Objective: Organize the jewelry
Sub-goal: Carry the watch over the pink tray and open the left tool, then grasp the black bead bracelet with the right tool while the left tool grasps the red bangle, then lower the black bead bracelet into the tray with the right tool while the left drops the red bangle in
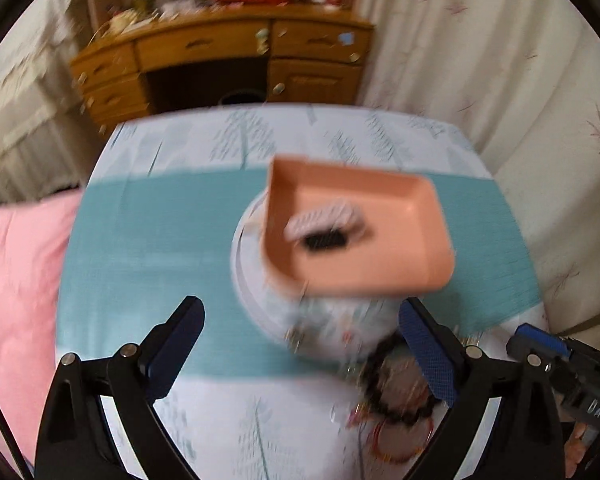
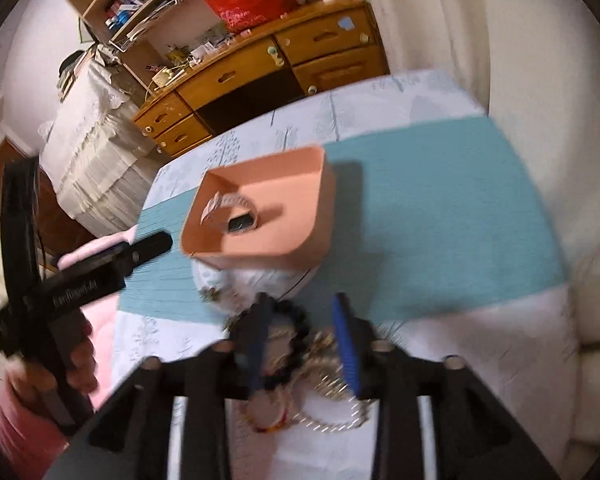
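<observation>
One watch [image 2: 236, 216] in one pink tray [image 2: 296, 240]; two grippers.

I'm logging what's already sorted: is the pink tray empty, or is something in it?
Not empty. The pink tray holds a watch with a pale band and dark face, visible in both wrist views. Nothing else shows inside.

Both wrist views near, angled down, sharing blurred peach tray [image 1: 352, 224] [image 2: 260, 208], seemingly

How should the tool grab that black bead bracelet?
Pinch one side of the black bead bracelet ring from above, one finger inside the loop, one outside. It lies flat on the table among other jewelry, so a side approach would likely snag those. The right tool already straddles it.
</observation>
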Demonstrator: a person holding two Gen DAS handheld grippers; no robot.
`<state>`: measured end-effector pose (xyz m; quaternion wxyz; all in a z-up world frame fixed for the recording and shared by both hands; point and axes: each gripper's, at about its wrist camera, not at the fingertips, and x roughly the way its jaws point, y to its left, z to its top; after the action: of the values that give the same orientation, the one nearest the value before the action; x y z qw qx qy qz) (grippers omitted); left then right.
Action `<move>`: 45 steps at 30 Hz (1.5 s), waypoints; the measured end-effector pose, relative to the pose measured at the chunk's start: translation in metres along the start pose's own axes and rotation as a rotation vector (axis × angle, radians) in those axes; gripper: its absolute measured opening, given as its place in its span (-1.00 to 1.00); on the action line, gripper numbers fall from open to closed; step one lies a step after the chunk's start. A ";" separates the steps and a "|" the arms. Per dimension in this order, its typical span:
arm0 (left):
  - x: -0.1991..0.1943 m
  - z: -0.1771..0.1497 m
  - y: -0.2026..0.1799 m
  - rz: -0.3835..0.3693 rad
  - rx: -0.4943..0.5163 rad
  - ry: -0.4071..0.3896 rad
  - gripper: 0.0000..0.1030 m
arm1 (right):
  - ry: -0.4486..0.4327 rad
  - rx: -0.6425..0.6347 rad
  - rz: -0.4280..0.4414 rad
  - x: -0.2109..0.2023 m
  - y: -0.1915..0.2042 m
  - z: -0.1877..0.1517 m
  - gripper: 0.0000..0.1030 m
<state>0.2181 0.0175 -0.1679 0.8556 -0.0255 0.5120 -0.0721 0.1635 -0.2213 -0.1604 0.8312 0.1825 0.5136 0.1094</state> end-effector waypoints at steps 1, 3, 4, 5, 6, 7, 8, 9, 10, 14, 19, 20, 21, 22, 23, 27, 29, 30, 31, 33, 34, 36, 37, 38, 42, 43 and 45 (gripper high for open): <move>0.000 -0.014 0.005 -0.018 -0.015 0.019 0.88 | 0.013 0.021 0.015 0.002 -0.001 -0.003 -0.31; -0.002 -0.034 0.010 -0.050 -0.036 0.043 0.88 | 0.049 0.083 0.054 0.008 -0.003 -0.010 -0.31; -0.002 -0.049 0.011 -0.067 -0.051 0.056 0.88 | 0.067 0.111 0.072 0.012 -0.004 -0.014 -0.31; -0.003 -0.060 0.011 -0.083 -0.057 0.062 0.88 | 0.088 0.136 0.086 0.016 -0.005 -0.017 -0.31; -0.004 -0.070 0.009 -0.099 -0.058 0.067 0.88 | 0.109 0.156 0.091 0.021 -0.006 -0.020 -0.31; -0.006 -0.083 0.005 -0.120 -0.054 0.078 0.88 | 0.132 0.178 0.087 0.028 -0.006 -0.024 -0.31; -0.005 -0.092 0.001 -0.131 -0.048 0.086 0.88 | 0.158 0.198 0.080 0.033 -0.007 -0.027 -0.31; -0.006 -0.103 -0.006 -0.144 -0.034 0.094 0.88 | 0.178 0.209 0.075 0.038 -0.008 -0.029 -0.31; -0.006 -0.111 -0.012 -0.148 -0.022 0.099 0.88 | 0.204 0.228 0.066 0.044 -0.010 -0.031 -0.31; 0.002 -0.130 -0.040 -0.126 0.023 0.111 0.88 | 0.287 0.294 0.072 0.063 -0.020 -0.038 -0.32; 0.018 -0.142 -0.070 -0.053 0.065 0.086 0.88 | 0.358 0.311 0.109 0.077 -0.030 -0.031 -0.52; 0.020 -0.143 -0.075 -0.044 0.069 0.075 0.88 | 0.374 0.323 0.132 0.079 -0.033 -0.029 -0.57; 0.022 -0.144 -0.079 -0.038 0.068 0.067 0.88 | 0.396 0.326 0.152 0.082 -0.034 -0.027 -0.61; 0.025 -0.144 -0.083 -0.024 0.060 0.056 0.88 | 0.416 0.322 0.168 0.084 -0.034 -0.025 -0.70; 0.027 -0.144 -0.086 -0.019 0.055 0.051 0.88 | 0.427 0.320 0.180 0.087 -0.034 -0.024 -0.71; 0.033 -0.145 -0.091 -0.010 0.022 0.039 0.88 | 0.462 0.314 0.223 0.091 -0.035 -0.017 -0.71; 0.031 -0.147 -0.090 -0.008 0.008 0.033 0.88 | 0.473 0.316 0.263 0.091 -0.035 -0.013 -0.72; 0.031 -0.147 -0.092 -0.007 0.010 0.027 0.87 | 0.479 0.322 0.286 0.090 -0.036 -0.012 -0.72; 0.030 -0.148 -0.095 -0.001 0.012 0.020 0.80 | 0.484 0.331 0.312 0.090 -0.036 -0.010 -0.72; 0.030 -0.148 -0.097 0.008 0.015 0.001 0.66 | 0.493 0.342 0.363 0.088 -0.036 -0.008 -0.72; 0.030 -0.148 -0.097 0.007 0.012 -0.006 0.61 | 0.494 0.340 0.373 0.088 -0.037 -0.005 -0.72; 0.028 -0.148 -0.098 0.019 0.015 -0.012 0.37 | 0.492 0.328 0.400 0.085 -0.036 -0.001 -0.72; 0.028 -0.146 -0.099 0.021 0.017 -0.016 0.18 | 0.487 0.323 0.414 0.083 -0.036 0.002 -0.72; 0.027 -0.145 -0.099 0.022 0.016 -0.017 0.15 | 0.485 0.318 0.432 0.081 -0.036 0.004 -0.72; 0.027 -0.143 -0.095 0.001 -0.006 -0.011 0.15 | 0.458 0.284 0.489 0.070 -0.033 0.012 -0.72; 0.026 -0.143 -0.093 0.003 -0.012 -0.008 0.15 | 0.450 0.275 0.504 0.068 -0.032 0.013 -0.72; 0.022 -0.143 -0.091 0.005 -0.018 -0.008 0.15 | 0.436 0.260 0.533 0.063 -0.026 0.018 -0.72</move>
<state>0.0937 -0.0712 -0.2441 0.8574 -0.0321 0.5094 -0.0654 0.2077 -0.2254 -0.2155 0.6145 0.3862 0.6228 0.2923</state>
